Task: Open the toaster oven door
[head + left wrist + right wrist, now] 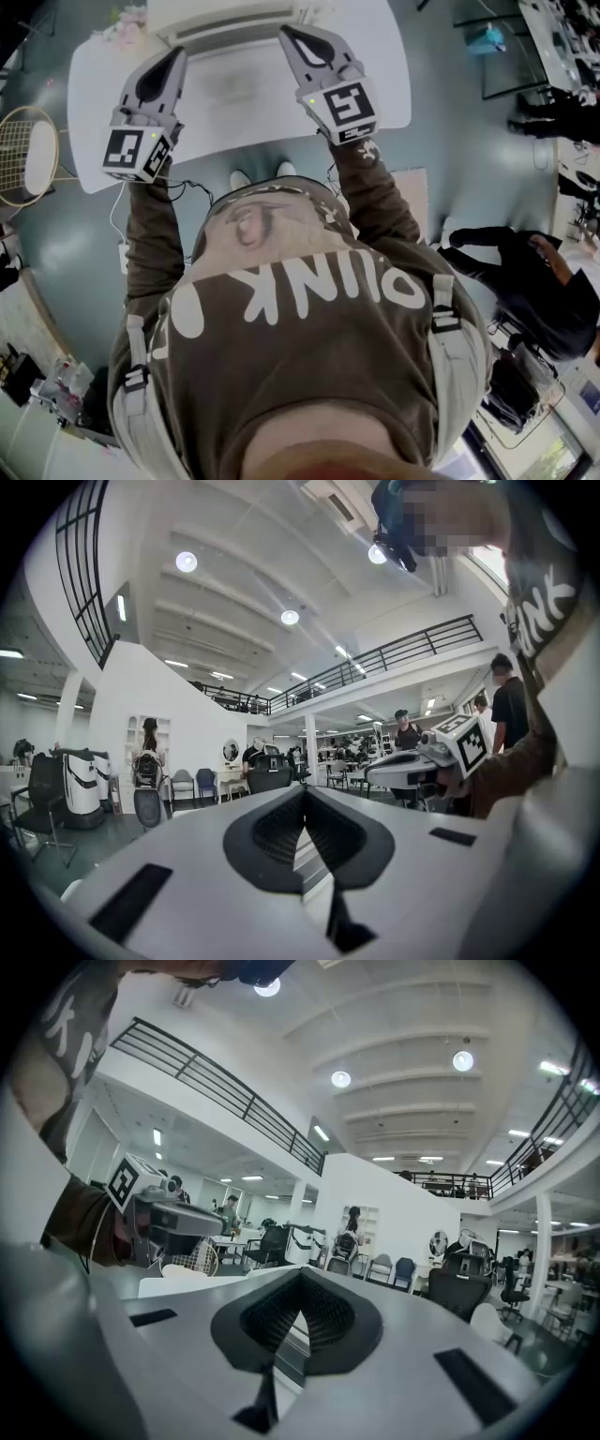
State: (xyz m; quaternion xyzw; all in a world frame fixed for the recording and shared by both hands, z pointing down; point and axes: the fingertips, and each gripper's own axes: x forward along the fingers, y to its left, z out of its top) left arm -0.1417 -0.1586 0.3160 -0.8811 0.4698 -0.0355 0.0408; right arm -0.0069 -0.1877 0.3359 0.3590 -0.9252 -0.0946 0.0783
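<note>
1. Toaster oven (234,21): stands at the far edge of the white table (394,84), cut off by the top of the head view, just ahead of both gripper tips and between them.
2. Left gripper (176,54): clenched, pads meeting at the tip with nothing between them; held level above the table, short of the oven.
3. Right gripper (287,34): likewise clenched and empty, level, its tip close to the oven's front right, though contact cannot be told from here.
4. Handling, as a judgement: probably a stiff metal box with a hinged door, likely glass-fronted, so best treated as breakable. Looks light enough to slide on the smooth tabletop if pulled hard, so worth bracing with one gripper while the other pulls.
5. Where to take hold, as a judgement: most likely the long bar across the door's upper front, seen only as a dark line under the pale top; needs the jaws released first, then closed across the bar near its middle.
6. Writing: "OINK" in large white letters on the brown sweatshirt (309,309), upside down to the head view. No brand or label legible on the oven; only black-and-white square markers on the gripper cubes.
</note>
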